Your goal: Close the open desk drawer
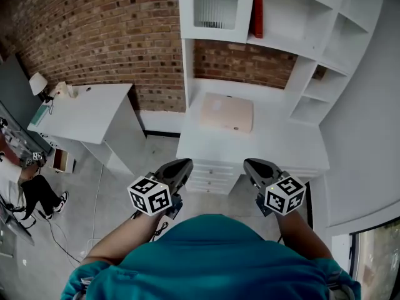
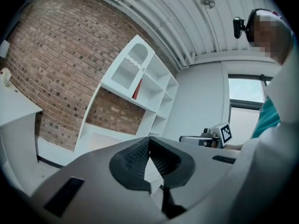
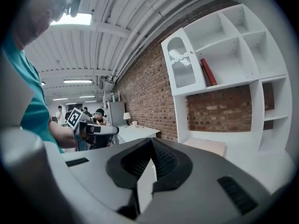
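Note:
A white desk [image 1: 294, 145] with a shelf unit stands against the brick wall. Its stack of white drawers [image 1: 212, 179] shows under the front edge; from here I cannot tell which drawer stands out. My left gripper [image 1: 185, 163] hovers just left of the drawers, jaws shut and empty. My right gripper [image 1: 250, 163] hovers just right of them, also shut and empty. In the left gripper view the left gripper [image 2: 149, 139] has its tips touching, with the right gripper [image 2: 210, 136] beyond. The right gripper view shows the right gripper [image 3: 151, 140] closed, with the left gripper [image 3: 96, 129] to its left.
A beige pad [image 1: 227, 112] lies on the desk top and a red book [image 1: 257, 14] stands on a shelf. A second white table [image 1: 81, 111] with a lamp [image 1: 37, 83] stands to the left. A seated person [image 1: 31, 189] and floor cables [image 1: 94, 211] are at far left.

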Demonstrator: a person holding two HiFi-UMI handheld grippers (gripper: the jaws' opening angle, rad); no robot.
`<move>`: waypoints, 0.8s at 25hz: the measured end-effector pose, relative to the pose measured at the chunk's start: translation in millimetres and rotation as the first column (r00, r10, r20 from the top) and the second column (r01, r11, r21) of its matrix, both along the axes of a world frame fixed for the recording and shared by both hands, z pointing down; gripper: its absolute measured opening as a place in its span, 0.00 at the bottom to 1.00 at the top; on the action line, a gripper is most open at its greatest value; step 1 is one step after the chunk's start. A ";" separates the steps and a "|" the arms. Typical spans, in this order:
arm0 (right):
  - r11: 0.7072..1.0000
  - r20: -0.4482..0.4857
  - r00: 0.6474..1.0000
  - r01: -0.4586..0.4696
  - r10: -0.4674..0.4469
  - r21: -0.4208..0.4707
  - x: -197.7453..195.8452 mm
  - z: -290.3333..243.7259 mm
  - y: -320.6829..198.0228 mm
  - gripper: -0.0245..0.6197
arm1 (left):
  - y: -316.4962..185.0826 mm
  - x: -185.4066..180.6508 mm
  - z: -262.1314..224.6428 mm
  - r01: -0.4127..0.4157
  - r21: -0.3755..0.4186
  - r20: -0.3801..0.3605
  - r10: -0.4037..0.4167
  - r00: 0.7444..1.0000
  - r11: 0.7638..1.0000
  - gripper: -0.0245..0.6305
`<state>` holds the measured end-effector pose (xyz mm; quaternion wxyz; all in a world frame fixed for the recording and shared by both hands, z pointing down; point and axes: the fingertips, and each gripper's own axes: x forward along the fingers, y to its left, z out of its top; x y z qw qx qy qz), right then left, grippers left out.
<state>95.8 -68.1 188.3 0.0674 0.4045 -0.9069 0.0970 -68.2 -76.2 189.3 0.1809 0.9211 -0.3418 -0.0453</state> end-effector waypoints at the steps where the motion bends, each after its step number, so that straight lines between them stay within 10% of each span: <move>1: 1.000 -0.005 1.000 -0.004 0.004 0.013 1.9 -6.9 -2.6 0.07 | -2.7 -0.3 -9.5 0.000 0.016 -0.003 0.000 1.000 1.000 0.06; 20: 0.984 -0.047 0.998 -0.019 0.028 0.177 18.5 -97.6 -34.3 0.07 | -28.1 4.5 -100.8 -0.015 0.183 0.016 0.012 1.000 0.983 0.06</move>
